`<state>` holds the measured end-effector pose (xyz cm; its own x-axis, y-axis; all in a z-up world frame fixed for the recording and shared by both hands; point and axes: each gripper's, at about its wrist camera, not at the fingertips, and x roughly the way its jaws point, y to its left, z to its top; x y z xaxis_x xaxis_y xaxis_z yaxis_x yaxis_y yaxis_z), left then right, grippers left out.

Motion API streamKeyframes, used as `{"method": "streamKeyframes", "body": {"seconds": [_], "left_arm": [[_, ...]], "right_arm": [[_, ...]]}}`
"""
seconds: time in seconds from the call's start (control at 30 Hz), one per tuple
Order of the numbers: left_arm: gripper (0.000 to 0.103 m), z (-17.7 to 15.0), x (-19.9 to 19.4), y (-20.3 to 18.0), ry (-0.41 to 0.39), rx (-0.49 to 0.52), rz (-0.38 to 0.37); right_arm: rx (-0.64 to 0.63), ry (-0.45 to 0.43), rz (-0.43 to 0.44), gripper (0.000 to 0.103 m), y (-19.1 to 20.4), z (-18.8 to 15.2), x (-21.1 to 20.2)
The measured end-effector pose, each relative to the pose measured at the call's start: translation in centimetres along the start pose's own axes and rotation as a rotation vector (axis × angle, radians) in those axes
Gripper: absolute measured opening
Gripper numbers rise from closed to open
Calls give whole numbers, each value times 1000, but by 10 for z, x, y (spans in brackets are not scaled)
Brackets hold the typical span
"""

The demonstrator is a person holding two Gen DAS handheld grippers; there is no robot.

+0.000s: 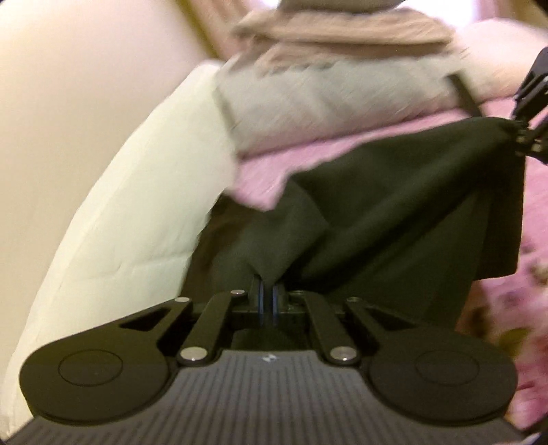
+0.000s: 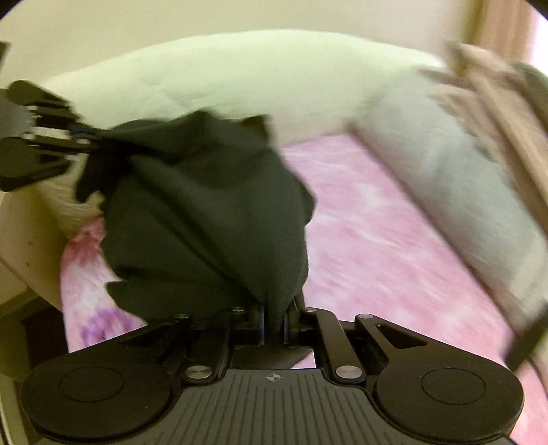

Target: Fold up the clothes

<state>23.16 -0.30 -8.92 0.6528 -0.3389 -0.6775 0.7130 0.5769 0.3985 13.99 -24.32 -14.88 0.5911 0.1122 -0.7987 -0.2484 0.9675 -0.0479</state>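
A black garment [image 1: 394,205] hangs stretched between my two grippers above a pink bedspread [image 1: 263,174]. My left gripper [image 1: 268,291] is shut on one bunched edge of it. At the right edge of the left wrist view, my right gripper [image 1: 522,135] pinches the other corner. In the right wrist view the black garment [image 2: 205,212] drapes in folds from my right gripper [image 2: 274,318], which is shut on it, across to my left gripper [image 2: 85,135] at the far left. Both views are blurred by motion.
A stack of folded clothes, grey [image 1: 308,99] below and beige [image 1: 339,30] on top, lies on the bed near a white quilted headboard [image 1: 144,191]. The same grey pile [image 2: 455,181] sits at the right. The pink bedspread [image 2: 376,239] stretches out beside the garment.
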Motion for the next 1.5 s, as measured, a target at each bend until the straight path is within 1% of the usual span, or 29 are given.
{"method": "streamKeyframes", "body": {"seconds": [0.07, 0.17, 0.23, 0.33, 0.43, 0.5, 0.53, 0.6, 0.63, 0.7, 0.73, 0.77, 0.83, 0.87, 0.9, 0.93, 0.97, 1.0, 1.03, 1.07, 1.1, 1.13, 1.2, 1.27, 1.3, 1.33, 1.37, 1.4, 1.5], "left_arm": [[3, 16, -24, -32, -30, 17, -65], [3, 50, -41, -95, -77, 36, -174], [3, 82, -47, -144, -138, 71, -232], [3, 141, -55, -211, -251, 105, -304], [3, 200, -74, -271, -368, 145, -358], [3, 223, -90, -307, -425, 200, -404], [3, 227, -98, -324, -444, 235, -435], [3, 218, -111, -353, -438, 316, -507], [3, 209, -112, -367, -404, 364, -546], [3, 181, -106, -395, -299, 459, -618], [3, 164, -100, -405, -236, 499, -644], [3, 147, -94, -416, -172, 539, -669], [6, 113, -83, -436, -51, 615, -707], [6, 98, -75, -438, -2, 640, -713], [7, 89, -68, -437, 30, 649, -720], [11, 82, -63, -436, 56, 652, -726], [14, 76, -57, -434, 83, 656, -732], [20, 70, -52, -433, 109, 659, -739], [24, 67, -48, -432, 116, 655, -744], [26, 66, -47, -430, 110, 648, -747], [32, 69, -43, -429, 99, 640, -748], [35, 72, -39, -429, 87, 632, -745], [38, 78, -30, -431, 62, 616, -735], [39, 87, -20, -433, 53, 602, -717], [42, 94, -16, -436, 47, 583, -712], [48, 100, -11, -440, 41, 561, -708], [50, 108, -6, -444, 41, 539, -704], [50, 116, 1, -449, 44, 516, -700], [50, 140, 20, -473, 46, 473, -697]], "right_arm": [[64, 4, -75, 7, -32, -30, -40], [155, 38, -191, 7, -91, -87, -96], [174, 49, -286, 7, -131, -123, -139], [168, 24, -448, 7, -183, -166, -213], [223, 21, -543, 7, -199, -213, -257], [267, 24, -598, 8, -205, -245, -283], [290, 25, -625, 8, -209, -262, -296], [335, 28, -680, 8, -215, -294, -322], [357, 29, -708, 8, -219, -311, -335], [402, 31, -763, 8, -225, -343, -361], [439, 64, -756, 14, -224, -359, -363], [492, 116, -724, 21, -217, -377, -355], [602, 212, -665, 61, -199, -416, -338], [656, 259, -634, 65, -190, -435, -330], [708, 291, -602, 65, -182, -450, -325], [757, 309, -574, 65, -174, -460, -323], [796, 323, -550, 65, -168, -468, -320], [823, 333, -523, 65, -164, -471, -317], [842, 338, -499, 65, -162, -473, -314], [855, 340, -482, 66, -161, -474, -311], [864, 337, -475, 66, -163, -471, -309], [870, 329, -475, 66, -167, -466, -308], [877, 313, -480, 66, -173, -454, -304], [864, 294, -491, 66, -179, -441, -297], [849, 285, -489, 70, -186, -436, -294], [835, 276, -487, 85, -193, -430, -290], [818, 266, -487, 91, -202, -426, -287], [800, 257, -487, 93, -212, -424, -285], [764, 254, -467, 93, -243, -424, -280]]}}
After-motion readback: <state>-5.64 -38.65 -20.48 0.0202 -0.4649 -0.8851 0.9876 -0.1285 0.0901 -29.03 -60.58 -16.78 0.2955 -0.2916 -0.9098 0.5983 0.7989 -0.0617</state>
